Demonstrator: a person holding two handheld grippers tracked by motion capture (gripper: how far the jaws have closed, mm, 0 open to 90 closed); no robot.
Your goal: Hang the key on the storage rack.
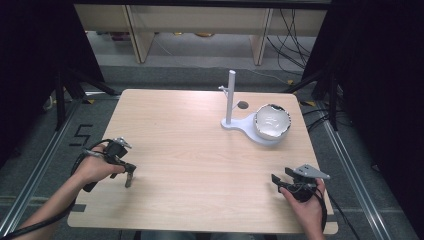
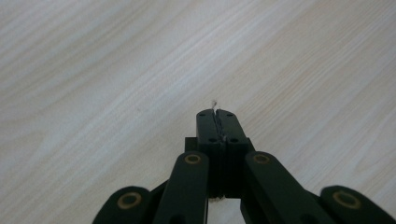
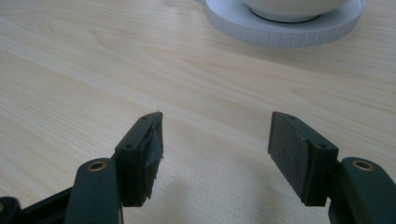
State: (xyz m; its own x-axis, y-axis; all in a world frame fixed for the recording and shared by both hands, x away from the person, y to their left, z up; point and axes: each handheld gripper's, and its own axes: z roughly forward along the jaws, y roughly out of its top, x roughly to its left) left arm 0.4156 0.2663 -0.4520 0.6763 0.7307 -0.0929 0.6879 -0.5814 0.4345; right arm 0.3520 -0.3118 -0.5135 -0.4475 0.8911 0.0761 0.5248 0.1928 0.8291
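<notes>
So right now I'm sitting with both grippers idling low over the wooden table (image 1: 190, 150). My left gripper (image 1: 129, 176) is pointing down at the bare tabletop, and in the left gripper view its jaws are pressing flat together with nothing between them, just a thin seam running down the middle and pale wood grain ahead of the tips. My left hand (image 1: 95, 167) is wrapping around the body of it, cable trailing back along the forearm. My right gripper (image 1: 279, 181) is doing the opposite: in the right gripper view the jaws are standing spread wide, with only empty table showing in the gap between the two black pads. The left-hand pad in that view is looking a bit ragged along its inner face. My right hand (image 1: 307, 202) is holding it near the table's near edge, grey three-cornered plate on top. The thing nearest to it is the white bowl (image 1: 272, 121), which is sitting straight ahead of the right jaws and well apart from them, resting on the round end of a white stand base (image 3: 285, 33). Its ribbed rim is showing at the top of the right gripper view. A white upright post (image 1: 230, 97) is rising from the other end of that base, beyond the bowl and off toward the left jaw's side.
</notes>
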